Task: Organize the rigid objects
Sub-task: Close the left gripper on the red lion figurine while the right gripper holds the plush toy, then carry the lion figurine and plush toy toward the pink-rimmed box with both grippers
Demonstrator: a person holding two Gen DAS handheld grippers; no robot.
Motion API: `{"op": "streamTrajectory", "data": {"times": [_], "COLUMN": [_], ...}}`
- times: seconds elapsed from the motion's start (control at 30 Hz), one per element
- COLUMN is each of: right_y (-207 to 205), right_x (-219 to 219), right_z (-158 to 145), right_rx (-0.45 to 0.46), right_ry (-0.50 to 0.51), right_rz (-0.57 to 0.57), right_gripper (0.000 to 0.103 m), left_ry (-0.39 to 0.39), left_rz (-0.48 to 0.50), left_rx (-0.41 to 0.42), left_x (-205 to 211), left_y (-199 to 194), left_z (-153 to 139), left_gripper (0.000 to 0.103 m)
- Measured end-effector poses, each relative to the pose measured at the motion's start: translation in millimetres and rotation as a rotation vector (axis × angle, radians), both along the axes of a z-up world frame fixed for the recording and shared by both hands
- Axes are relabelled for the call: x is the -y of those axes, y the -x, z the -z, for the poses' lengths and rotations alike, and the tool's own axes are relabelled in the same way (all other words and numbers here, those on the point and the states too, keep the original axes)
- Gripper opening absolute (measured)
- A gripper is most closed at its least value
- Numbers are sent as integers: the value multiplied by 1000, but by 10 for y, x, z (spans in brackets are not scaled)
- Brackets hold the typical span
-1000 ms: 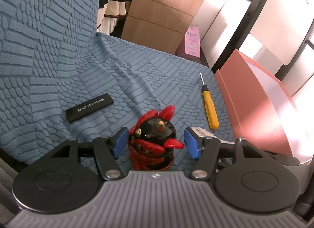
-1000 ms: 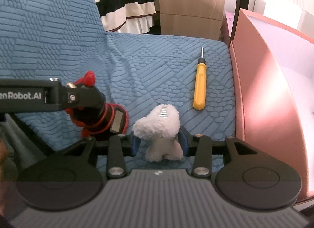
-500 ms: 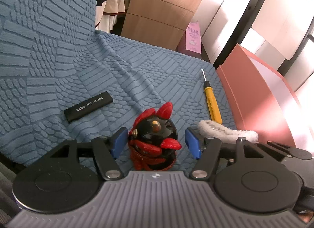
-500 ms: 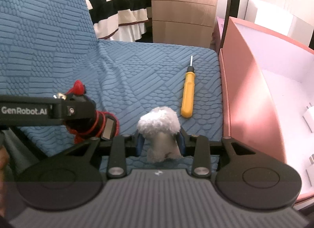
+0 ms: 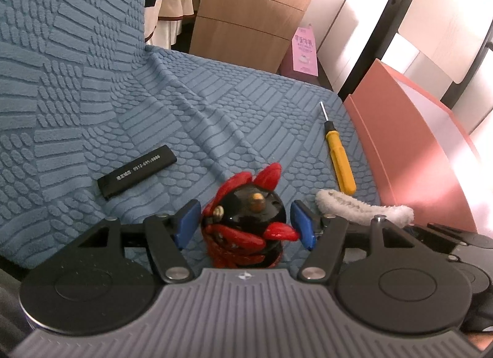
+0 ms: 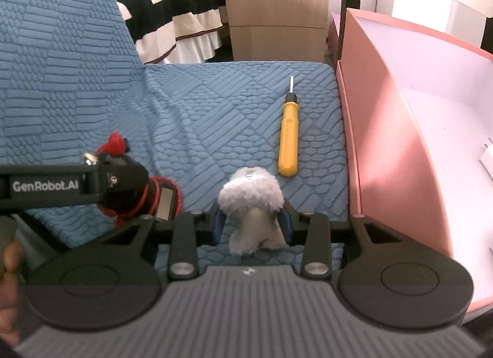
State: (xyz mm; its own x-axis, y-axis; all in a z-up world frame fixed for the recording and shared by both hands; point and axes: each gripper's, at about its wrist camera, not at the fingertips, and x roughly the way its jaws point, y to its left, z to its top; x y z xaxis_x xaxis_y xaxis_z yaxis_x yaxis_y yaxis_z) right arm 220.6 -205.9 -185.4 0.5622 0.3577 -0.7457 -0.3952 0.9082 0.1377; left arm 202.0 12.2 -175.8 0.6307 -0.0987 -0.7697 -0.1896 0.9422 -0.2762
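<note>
A black and red figurine (image 5: 243,213) sits between the blue pads of my left gripper (image 5: 245,217), which is shut on it just above the blue sofa cover (image 5: 215,111). In the right wrist view the same figurine (image 6: 144,201) shows under the left gripper's finger (image 6: 77,185). My right gripper (image 6: 252,221) is shut on a white plush toy (image 6: 249,197); its jaws are opening slightly while the pads still press the toy. The plush (image 5: 360,211) also shows beside the left gripper.
A yellow screwdriver (image 6: 288,142) lies on the sofa seat near the pink box (image 6: 385,127), which stands open at the right. A black bar with white print (image 5: 137,171) lies left of the figurine. A wooden drawer unit and striped bedding stand behind.
The white plush toy has come into the left wrist view at the right. The right pads have closed tighter on the plush. The figurine stays between the left pads.
</note>
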Motion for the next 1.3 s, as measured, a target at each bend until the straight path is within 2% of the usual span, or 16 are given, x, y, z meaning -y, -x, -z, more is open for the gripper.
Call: {"op": "streamTrajectory", "data": {"times": [0.13,0.43,0.67,0.73,1.0,1.1,1.3], "right_y": [6,-22,-3,28,100,140,196], "right_x": [-61,-117,-104,-101,-63,-23,27], "right_z": [13,47,-19,-60,-173,-225,-301], "right_rx": [2,28,50,65,76,83,82], "right_ry": [19,50,44,36,12,11,3], "right_rz": [-33,-37,-30,-38,-32,-23,-6], "right_gripper": [44,44,39,39,39,39,39], "left_ry": [-13,-32,-55,-52,-60,-24,-5], "left_rz": [7,3,14,19,27,14,8], "left_rx": [0,1,-1,7,5,11,19], "left_x": [15,11,19,18,24,-17,-36], "left_y": [-21,-57,-91,-82,-55,-20,13], "left_z": [9,24,31,16,-51,-109,-242], "left_gripper": [70,70,68,62,60,54,47]}}
